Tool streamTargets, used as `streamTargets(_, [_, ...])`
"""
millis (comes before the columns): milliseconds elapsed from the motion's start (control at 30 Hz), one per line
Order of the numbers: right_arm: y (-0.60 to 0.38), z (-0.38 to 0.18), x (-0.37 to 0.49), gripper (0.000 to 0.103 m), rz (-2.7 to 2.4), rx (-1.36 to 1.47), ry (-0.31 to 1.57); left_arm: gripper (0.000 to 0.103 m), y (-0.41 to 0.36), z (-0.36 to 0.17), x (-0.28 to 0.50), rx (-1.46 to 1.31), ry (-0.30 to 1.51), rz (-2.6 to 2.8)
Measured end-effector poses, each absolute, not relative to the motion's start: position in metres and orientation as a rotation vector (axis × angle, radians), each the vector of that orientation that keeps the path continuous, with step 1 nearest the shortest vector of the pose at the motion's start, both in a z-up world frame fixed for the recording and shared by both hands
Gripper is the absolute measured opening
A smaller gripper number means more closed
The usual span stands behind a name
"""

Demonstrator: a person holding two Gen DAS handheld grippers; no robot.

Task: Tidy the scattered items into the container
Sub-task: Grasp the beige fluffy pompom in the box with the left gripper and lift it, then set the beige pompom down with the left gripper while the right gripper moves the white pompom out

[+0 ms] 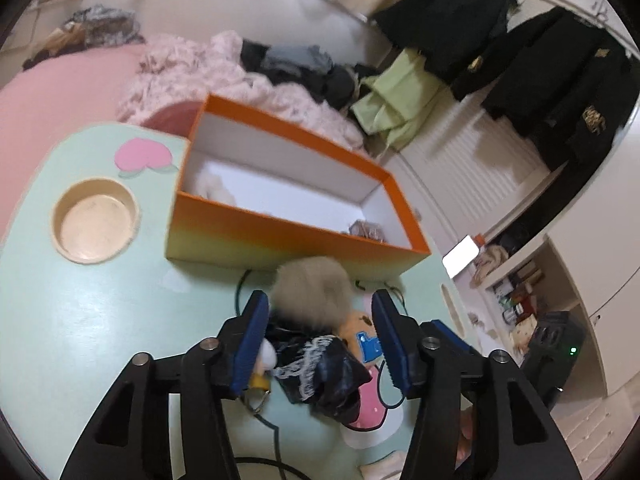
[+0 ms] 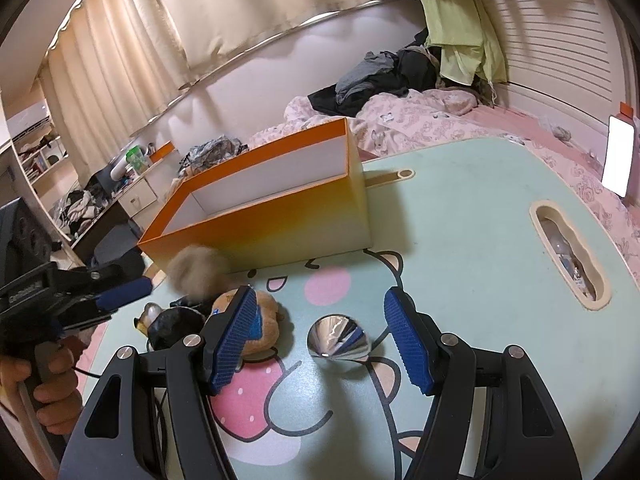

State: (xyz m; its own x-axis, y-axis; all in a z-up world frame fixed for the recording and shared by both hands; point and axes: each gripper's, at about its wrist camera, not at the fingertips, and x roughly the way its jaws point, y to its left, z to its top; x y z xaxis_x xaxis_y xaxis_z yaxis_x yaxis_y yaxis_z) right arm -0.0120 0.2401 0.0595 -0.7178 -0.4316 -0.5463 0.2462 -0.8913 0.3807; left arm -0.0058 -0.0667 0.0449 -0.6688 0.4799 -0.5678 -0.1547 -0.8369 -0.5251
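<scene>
Down at the bottom middle of the left view, the left gripper (image 1: 320,340) sits open around the doll (image 1: 320,360), with the orange box (image 1: 280,236) just beyond, while the right gripper (image 2: 320,340) hangs open over a shiny cone (image 2: 338,336).

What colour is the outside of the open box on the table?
The box is orange along the top, fading to pale yellow lower down; the right wrist view shows it best.

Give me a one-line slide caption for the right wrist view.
Right gripper open over a shiny cone on the table, plush toys and orange box beyond.
</scene>
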Motion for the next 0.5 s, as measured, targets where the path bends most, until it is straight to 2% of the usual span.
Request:
streamTargets(200, [0.222,0.087,-0.015,0.067,-2.515,0.815,-0.271,0.058,-0.092,0.048,0.018,-0.979,-0.596,2.602])
streamTargets(333, [0.184,0.124,-0.049,0.067,-2.317,0.913,-0.215,0.064,-0.096,0.047,0.026,-0.983,-0.553,2.659])
streamTargets(400, [0.155,0.137,-0.082,0.063,-2.179,1.052,-0.197,0.064,-0.099,0.046,0.026,-0.986,-0.575,2.646])
streamTargets(467, [0.129,0.138,-0.115,0.051,-2.075,1.186,-0.178,0.064,-0.103,0.046,0.026,-0.981,-0.593,2.645])
streamTargets(500, [0.114,0.134,-0.132,0.05,-2.04,1.252,-0.15,0.064,-0.104,0.046,0.026,-0.977,-0.594,2.647])
